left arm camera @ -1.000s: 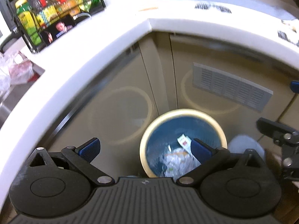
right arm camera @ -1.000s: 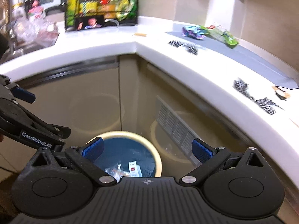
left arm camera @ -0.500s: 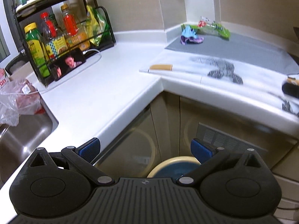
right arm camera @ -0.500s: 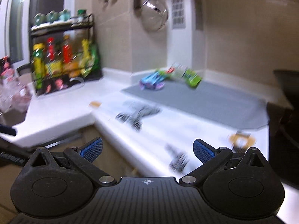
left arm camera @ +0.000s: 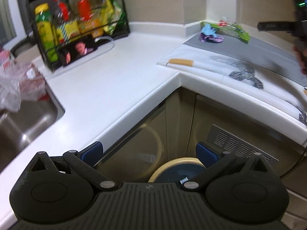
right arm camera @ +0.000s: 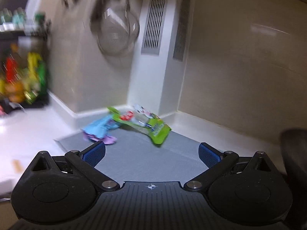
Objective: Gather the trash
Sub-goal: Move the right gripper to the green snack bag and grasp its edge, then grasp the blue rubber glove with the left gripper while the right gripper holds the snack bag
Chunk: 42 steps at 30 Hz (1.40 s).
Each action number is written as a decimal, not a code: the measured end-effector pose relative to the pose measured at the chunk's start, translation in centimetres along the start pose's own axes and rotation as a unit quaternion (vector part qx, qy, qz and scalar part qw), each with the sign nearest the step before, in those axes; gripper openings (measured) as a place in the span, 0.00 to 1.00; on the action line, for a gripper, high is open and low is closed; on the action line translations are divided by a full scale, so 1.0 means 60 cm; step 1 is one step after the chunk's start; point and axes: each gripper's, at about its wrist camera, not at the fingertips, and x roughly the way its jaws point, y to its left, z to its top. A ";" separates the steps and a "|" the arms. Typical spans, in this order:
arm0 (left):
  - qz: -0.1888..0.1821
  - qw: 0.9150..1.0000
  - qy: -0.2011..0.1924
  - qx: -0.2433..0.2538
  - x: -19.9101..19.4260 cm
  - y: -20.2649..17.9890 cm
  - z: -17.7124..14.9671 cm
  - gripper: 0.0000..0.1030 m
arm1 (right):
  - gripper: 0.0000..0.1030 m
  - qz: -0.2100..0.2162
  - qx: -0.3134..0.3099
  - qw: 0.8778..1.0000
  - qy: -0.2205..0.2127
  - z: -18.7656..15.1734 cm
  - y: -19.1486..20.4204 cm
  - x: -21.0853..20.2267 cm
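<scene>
Now the left gripper [left arm camera: 149, 153] is spread wide and holds nothing; just beyond its fingers, at 6 o'clock in the left wrist view, the yellow rim of the trash bin [left arm camera: 173, 165] shows below the white counter [left arm camera: 107, 88]. Farther, at 9 o'clock, is the steel sink [left arm camera: 28, 126] with a clear plastic bag [left arm camera: 17, 84] at its edge, and at 11 o'clock a black rack of bottles [left arm camera: 76, 28]. The right gripper [right arm camera: 151, 154] is also released and empty, above the grey mat [right arm camera: 145, 153]. Nothing stands between it and the trash: a blue-purple wrapper [right arm camera: 99, 131] at 11 o'clock touches a green wrapper [right arm camera: 145, 124] at 12 o'clock, both near the wall corner. Above them a metal strainer [right arm camera: 117, 34] hangs, blurred.
</scene>
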 end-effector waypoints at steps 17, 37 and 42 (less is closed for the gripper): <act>0.011 0.998 0.034 -0.048 0.050 0.083 0.012 1.00 | 0.99 -0.075 0.010 0.987 0.141 0.057 0.049 0.396; 0.004 0.999 0.001 -0.054 0.012 0.077 0.020 1.00 | 0.17 -0.158 0.054 0.981 0.099 -0.024 -0.041 0.155; -0.010 0.999 -0.022 -0.024 -0.014 0.043 0.038 1.00 | 0.20 -0.181 0.043 0.975 0.122 -0.095 -0.053 0.111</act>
